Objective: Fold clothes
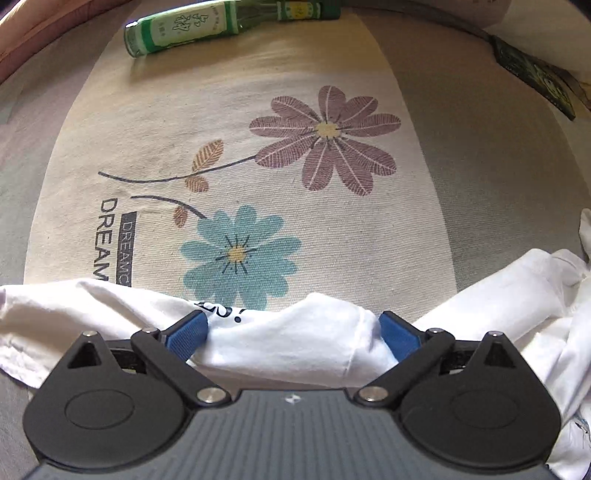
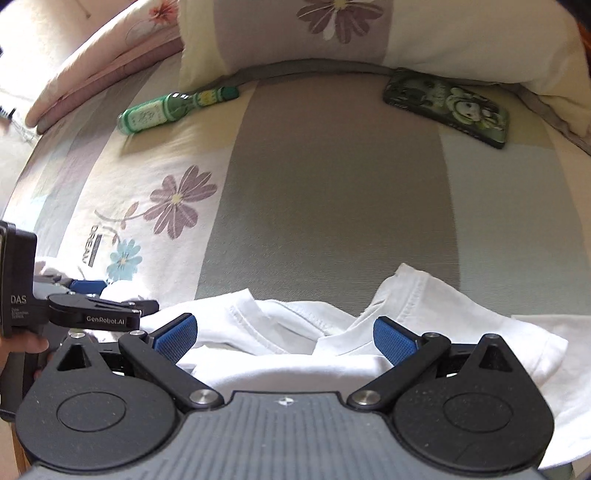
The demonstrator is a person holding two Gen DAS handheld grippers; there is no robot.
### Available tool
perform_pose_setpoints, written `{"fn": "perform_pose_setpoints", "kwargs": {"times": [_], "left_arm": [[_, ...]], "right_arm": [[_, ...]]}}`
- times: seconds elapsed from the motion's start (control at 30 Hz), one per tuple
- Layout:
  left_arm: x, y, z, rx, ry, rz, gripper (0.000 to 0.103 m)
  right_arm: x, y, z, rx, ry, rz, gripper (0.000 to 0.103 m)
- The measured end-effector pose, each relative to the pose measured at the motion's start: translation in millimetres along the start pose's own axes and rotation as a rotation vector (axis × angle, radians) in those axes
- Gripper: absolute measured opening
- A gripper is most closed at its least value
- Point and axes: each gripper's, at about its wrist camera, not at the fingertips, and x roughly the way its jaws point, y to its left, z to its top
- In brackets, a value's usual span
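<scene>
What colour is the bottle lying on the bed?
Green, with a white label. The bottle shows best in the left wrist view, lying on its side.

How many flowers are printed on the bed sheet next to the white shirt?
2 in the left wrist view: a purple flower farther up the sheet, and a blue flower just above the white shirt. The shirt may hide others.

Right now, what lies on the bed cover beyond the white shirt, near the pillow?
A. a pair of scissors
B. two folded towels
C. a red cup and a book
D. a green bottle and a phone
D: the right wrist view shows a green bottle lying on its side and a phone in a green patterned case, both by the pillow.
</scene>
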Motion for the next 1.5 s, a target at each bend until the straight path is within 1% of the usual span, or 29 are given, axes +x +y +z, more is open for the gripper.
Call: {"fn": "perform_pose_setpoints", "kwargs": {"times": [0.07, 0.17, 0.23, 0.33, 0.43, 0.53, 0.67, 0.8, 0.93, 1.0, 1.07, 1.1, 1.17, 1.23, 1.27, 1.33, 1.43, 1.5], "left_arm": [[-9, 2, 0, -0.033, -0.029, -0.016, 0.096], [-20, 2, 2, -0.057, -0.076, -0.024, 0.096], [-23, 1, 3, -0.054, -0.093, -0.017, 0.096], [-24, -5, 2, -0.039, -0.112, -0.013, 0.096], [-21, -7, -2, -0.043, -0.109, -0.025, 0.096], [-19, -6, -6, -0.058, -0.117, -0.032, 0.096], [-18, -2, -5, -0.081, -0.121, -0.041, 0.096], [-17, 2, 2, -0.086, -0.13, -0.046, 0.096], [-19, 6, 10, -0.086, -0.155, -0.047, 0.096], [-20, 9, 13, -0.095, -0.167, -0.05, 0.096], [-20, 12, 16, -0.104, -0.173, -0.053, 0.096], [-20, 13, 17, -0.107, -0.174, -0.053, 0.096], [-19, 13, 19, -0.105, -0.171, -0.052, 0.096], [-20, 14, 19, -0.11, -0.173, -0.053, 0.096], [-20, 14, 20, -0.113, -0.173, -0.054, 0.096], [-20, 14, 20, -0.123, -0.168, -0.057, 0.096], [-21, 13, 21, -0.125, -0.167, -0.059, 0.096], [-24, 12, 21, -0.118, -0.174, -0.056, 0.096]], "right_arm": [[6, 3, 5, -0.073, 0.03, 0.038, 0.103], [18, 1, 21, -0.156, 0.085, 0.125, 0.103], [30, -5, 36, -0.196, 0.142, 0.184, 0.103], [49, -17, 53, -0.26, 0.243, 0.249, 0.103], [72, -29, 57, -0.288, 0.376, 0.287, 0.103], [80, -30, 57, -0.313, 0.448, 0.358, 0.103], [99, -19, 60, -0.273, 0.544, 0.518, 0.103], [120, -4, 63, -0.256, 0.594, 0.615, 0.103], [125, -7, 69, -0.174, 0.598, 0.678, 0.103], [125, -8, 70, -0.153, 0.588, 0.696, 0.103], [124, -8, 70, -0.17, 0.579, 0.681, 0.103], [123, -7, 70, -0.184, 0.575, 0.668, 0.098], [118, -7, 71, -0.237, 0.563, 0.609, 0.084], [113, -7, 71, -0.291, 0.548, 0.538, 0.049], [110, -8, 72, -0.305, 0.539, 0.507, 0.043], [103, -9, 72, -0.333, 0.516, 0.448, 0.026], [89, -1, 75, -0.386, 0.45, 0.389, 0.02], [81, 6, 80, -0.419, 0.394, 0.347, 0.019]]}}
